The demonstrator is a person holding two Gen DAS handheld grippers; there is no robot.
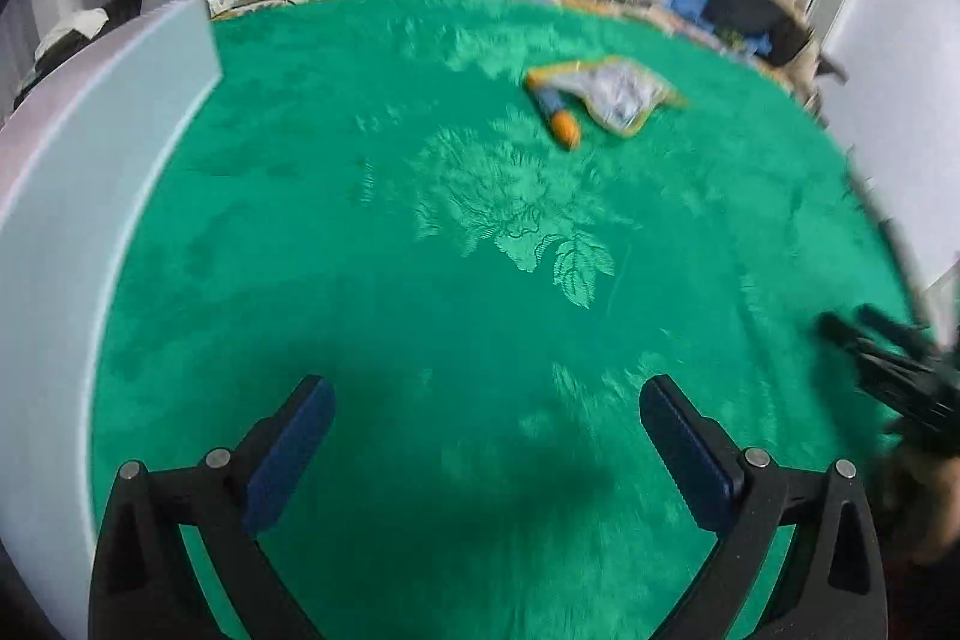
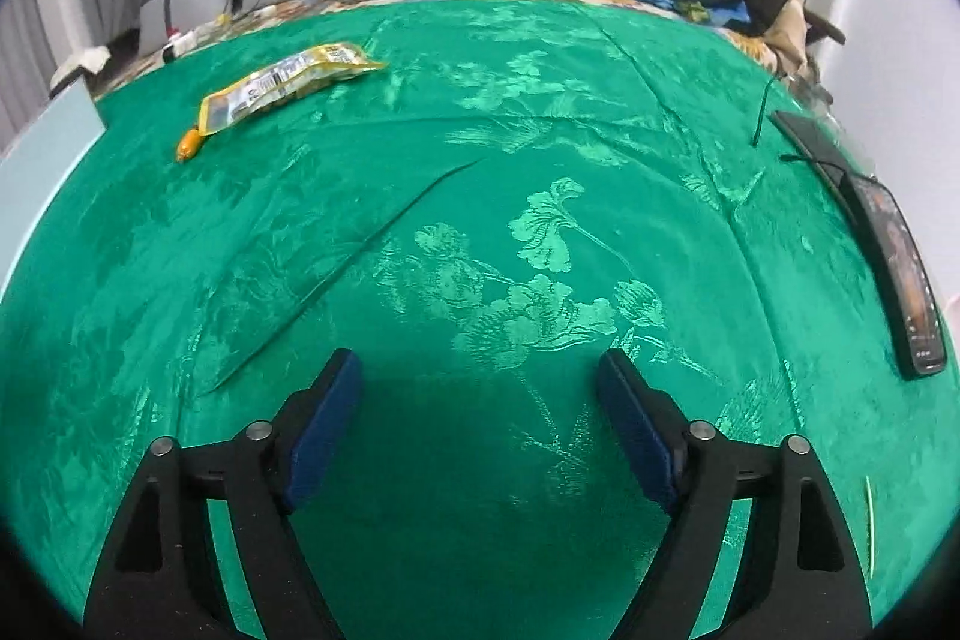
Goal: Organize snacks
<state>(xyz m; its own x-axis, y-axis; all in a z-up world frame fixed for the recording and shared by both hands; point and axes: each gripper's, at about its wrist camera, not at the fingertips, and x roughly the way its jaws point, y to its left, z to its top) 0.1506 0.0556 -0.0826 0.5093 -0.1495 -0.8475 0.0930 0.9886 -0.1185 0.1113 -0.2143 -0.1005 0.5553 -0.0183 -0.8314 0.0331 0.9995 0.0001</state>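
Observation:
A yellow-edged snack packet [image 1: 612,94] lies flat on the green cloth [image 1: 420,250], far ahead of my left gripper [image 1: 486,400]. A small orange and blue wrapped snack [image 1: 558,118] lies against its left edge. My left gripper is open and empty above the cloth. In the right wrist view the packet [image 2: 288,82] lies at the far left with the orange snack [image 2: 189,143] at its near end. My right gripper [image 2: 480,370] is open and empty, well short of both. The right gripper also shows blurred at the left wrist view's right edge [image 1: 888,364].
A pale grey box wall [image 1: 90,172] stands along the left side, and shows in the right wrist view [image 2: 42,148]. A dark phone [image 2: 900,268] and a black cable [image 2: 762,112] lie at the right edge. Pillows, bags and clothes are piled at the far end.

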